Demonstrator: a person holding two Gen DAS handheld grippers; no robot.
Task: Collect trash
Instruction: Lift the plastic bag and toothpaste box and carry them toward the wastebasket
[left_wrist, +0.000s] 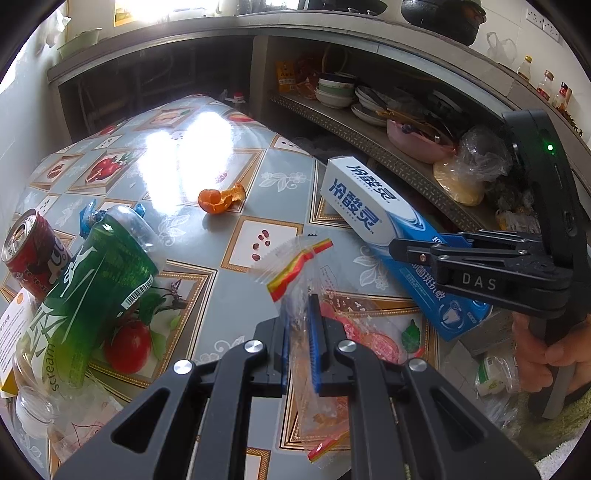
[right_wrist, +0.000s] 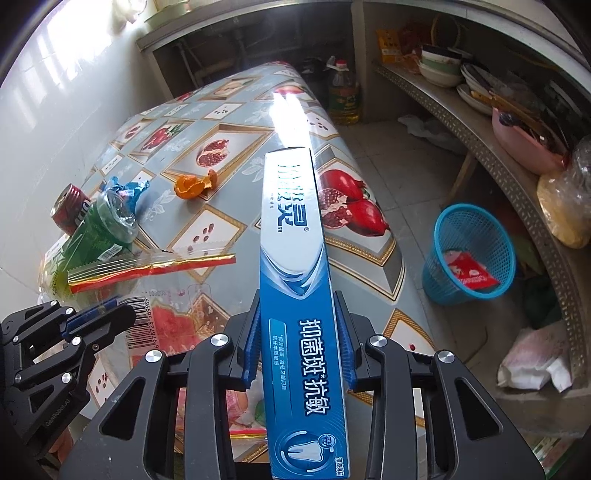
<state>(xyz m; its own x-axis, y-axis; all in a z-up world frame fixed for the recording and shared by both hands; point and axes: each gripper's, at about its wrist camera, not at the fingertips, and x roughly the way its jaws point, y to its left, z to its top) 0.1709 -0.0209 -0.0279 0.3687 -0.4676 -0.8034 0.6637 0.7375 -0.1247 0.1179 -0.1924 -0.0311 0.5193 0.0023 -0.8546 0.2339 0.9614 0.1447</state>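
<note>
My left gripper (left_wrist: 300, 314) is shut on a clear plastic wrapper (left_wrist: 299, 258) with a red and yellow stripe, held just above the table (left_wrist: 221, 280). My right gripper (right_wrist: 297, 306) is shut on a long blue and white toothpaste box (right_wrist: 291, 240), which sticks out forward over the table's right edge. In the left wrist view the box (left_wrist: 365, 206) and right gripper (left_wrist: 406, 251) are at the right. Orange peel (left_wrist: 219, 199), a green plastic bottle (left_wrist: 99, 273), a red can (left_wrist: 29, 251) and a blue candy wrapper (left_wrist: 86, 218) lie on the table.
A blue mesh basket (right_wrist: 469, 254) stands on the floor right of the table with a red packet inside. Behind it runs a low shelf (right_wrist: 480, 147) with bowls, plates and a pink basin (right_wrist: 524, 144). An oil bottle (right_wrist: 343, 96) stands on the floor beyond the table.
</note>
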